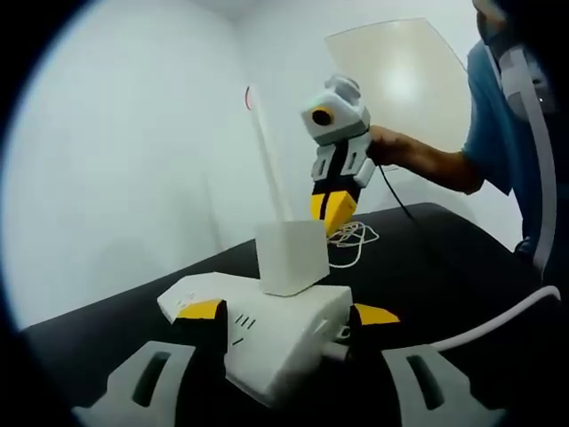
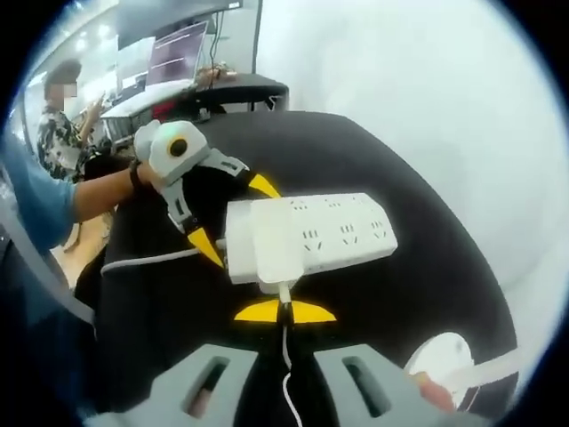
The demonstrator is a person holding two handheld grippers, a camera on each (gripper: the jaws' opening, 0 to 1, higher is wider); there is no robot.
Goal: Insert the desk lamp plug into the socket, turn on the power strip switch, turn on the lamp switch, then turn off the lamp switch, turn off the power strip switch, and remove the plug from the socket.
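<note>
Left gripper point(image 1: 286, 313) is clamped across one end of the white power strip point(image 1: 267, 334), yellow tips pressing on either long side, and the strip rests on the black table point(image 1: 462, 258). In the right gripper view that same left gripper point(image 2: 233, 213) comes in from the left, a hand behind it, its yellow tips straddling the strip's end.

The strip point(image 2: 311, 234) runs lengthwise across the right gripper view, away from the left gripper, socket face up. In the left gripper view it slants from near right to far left.

The white plug point(image 2: 268, 249) stands in the strip near the clamped end. The right gripper point(image 2: 284, 311) is closed tight around the cable point(image 2: 286, 356) just beside the plug, yellow tips meeting at the cord. From the left gripper view, the right gripper point(image 1: 333, 206) hangs behind the upright plug block point(image 1: 290, 256), tips pointing down; the contact itself is hidden by the plug.

The cable lies coiled on the table beyond point(image 1: 356, 238). A slim white lamp stem point(image 1: 267, 151) rises behind the plug, top hard to make out. A round white lamp base point(image 2: 444, 356) sits at the lower right, partly cut off. The strip's switch cannot be made out.
</note>
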